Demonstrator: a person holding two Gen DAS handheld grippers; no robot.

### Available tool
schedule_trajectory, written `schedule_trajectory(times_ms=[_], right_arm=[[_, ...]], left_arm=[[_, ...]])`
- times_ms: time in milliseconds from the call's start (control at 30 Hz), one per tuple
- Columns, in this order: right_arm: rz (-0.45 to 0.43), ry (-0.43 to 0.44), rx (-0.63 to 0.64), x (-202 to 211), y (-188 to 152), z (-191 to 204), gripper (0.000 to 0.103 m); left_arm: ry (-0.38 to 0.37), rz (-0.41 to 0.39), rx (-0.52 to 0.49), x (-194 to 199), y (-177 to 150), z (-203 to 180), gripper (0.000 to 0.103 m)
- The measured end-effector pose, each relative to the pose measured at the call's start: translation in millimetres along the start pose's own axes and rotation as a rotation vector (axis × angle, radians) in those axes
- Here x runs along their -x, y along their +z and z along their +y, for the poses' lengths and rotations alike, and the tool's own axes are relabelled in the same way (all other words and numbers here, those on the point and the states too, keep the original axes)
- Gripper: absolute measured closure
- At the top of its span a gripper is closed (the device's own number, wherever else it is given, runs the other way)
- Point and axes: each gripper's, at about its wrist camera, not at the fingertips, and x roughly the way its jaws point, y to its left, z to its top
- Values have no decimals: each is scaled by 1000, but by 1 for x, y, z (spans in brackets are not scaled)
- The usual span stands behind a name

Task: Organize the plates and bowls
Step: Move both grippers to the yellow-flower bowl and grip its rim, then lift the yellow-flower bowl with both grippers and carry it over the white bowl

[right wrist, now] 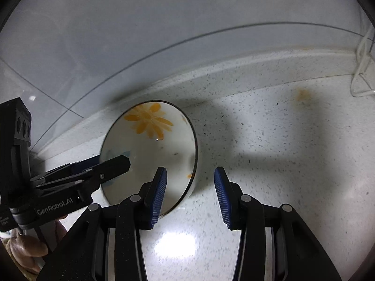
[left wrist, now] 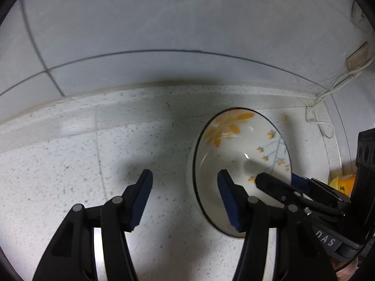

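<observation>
Left of the bowl (left wrist: 234, 145) the speckled tabletop (left wrist: 58, 164) lies bare, and behind the bowl runs the tiled wall (left wrist: 140, 23). The flower-printed bowl, the task's thing, stands upright on the tabletop just in front of that wall's foot.

The left tongs (left wrist: 185, 199) point steeply down at the bowl's left rim, released: one blue pad hangs outside the bowl over the tabletop and the other over its inside, so the rim passes between them with neither pad pressing on it. That straddle looks meant for a pinch on the thin wall, which a wide round bowl offers more readily than its full width. The hand (right wrist: 25, 250) carrying these tongs shows at the bowl's near left in the right wrist view.

The bowl's inside looks empty apart from a few dark specks, so tilting it should spill nothing.

At the bowl's right rim the right tongs (right wrist: 191, 196) mirror the pose: also released, one pad over the inside, the other outside, with the rim in the gap. Two grips on opposite sides would likely keep a glazed, slippery bowl level in a lift, though neither has closed yet.

Right of the bowl a white cable (left wrist: 328, 98) trails down the wall from a socket (left wrist: 357, 57), well apart from the bowl and unlikely to interfere
</observation>
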Motion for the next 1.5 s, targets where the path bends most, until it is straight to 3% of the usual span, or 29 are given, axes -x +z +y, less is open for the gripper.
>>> schedule_trajectory(times_ms=[200,300,367,467,800,1033,1167,1333,1500], right_arm=[[20,2,17,-14,-2,0,65],[20,22,8,-17,-5,-4,71],[15,37,4,-22,0,1,80],[6,26,9,-21,-1,5,84],[15,-15,2,-10,-32,18,91],[-12,-27,11,39,-98,44,91],[-42,-25,8,80,-131,57,91],[-73,-16,11,129,-191,101,91],[-55,-16,36,151,-235,127,91]], left_arm=[[-18,39,-9,-21,3,-8,49],[-41,34,-9,-24,3,-10,51],[-64,42,-1,-25,3,-12,70],[-60,48,-1,-28,0,-17,82],[-67,62,-16,-1,-40,-27,89],[-108,66,-17,54,-103,-34,88],[-149,62,-18,100,-149,-22,89],[-199,62,2,156,-213,2,89],[-192,77,12,186,-279,30,88]])
